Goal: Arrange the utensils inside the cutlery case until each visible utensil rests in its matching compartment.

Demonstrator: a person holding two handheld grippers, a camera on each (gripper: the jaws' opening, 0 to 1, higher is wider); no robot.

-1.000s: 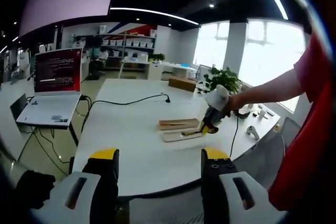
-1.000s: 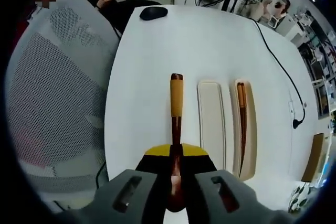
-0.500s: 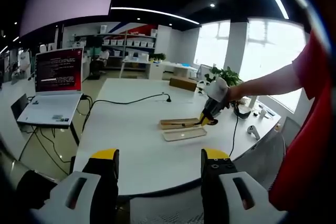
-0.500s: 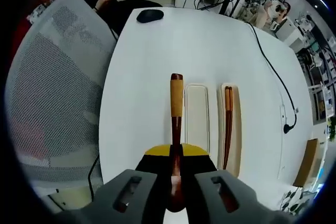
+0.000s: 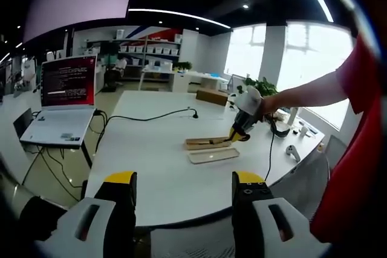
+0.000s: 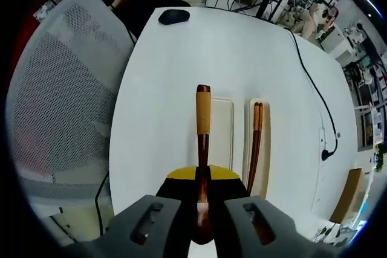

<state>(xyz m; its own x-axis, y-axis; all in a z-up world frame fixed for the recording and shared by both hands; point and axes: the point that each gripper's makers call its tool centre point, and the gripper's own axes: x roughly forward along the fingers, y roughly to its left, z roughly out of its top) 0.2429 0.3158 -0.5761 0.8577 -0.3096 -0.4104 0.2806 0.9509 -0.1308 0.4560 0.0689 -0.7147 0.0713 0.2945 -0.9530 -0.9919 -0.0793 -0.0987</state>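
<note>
Laptop [image 5: 63,98]: open, on a separate desk at the far left of the left gripper view; screen lit with a dark red window.
Left gripper [image 5: 184,209]: jaws spread wide apart, nothing between them; held above the near edge of the white table [image 5: 151,149], well apart from the case.
Black cable [image 5: 154,115]: runs across the far part of the table top to a plug end.
Mesh chair [image 6: 54,95]: grey backrest at the left side of the table in the right gripper view.
Black mouse [image 6: 173,16]: lies near the far edge of the table, well apart from the case.
Right gripper [image 6: 202,200]: jaws closed on the lower shaft of the utensil; in the left gripper view it hangs tilted over the case, held by a person's hand [image 5: 266,113].
Utensil [image 6: 203,128]: dark wooden shaft with a yellow-wrapped upper section and dark tip; points straight ahead from the jaws, raised above the table, over the left edge of the empty tray.
Cutlery case, empty tray [image 6: 221,134]: cream, long, rounded corners; lies flat on the table, nothing in it.
Cutlery case, second tray [image 6: 264,143]: parallel to the first and just to its right.
Chopsticks [image 6: 255,143]: dark brown pair lying lengthwise inside the second tray.
Cardboard box [image 6: 346,194]: near the right edge of the table, beyond the cable.
</note>
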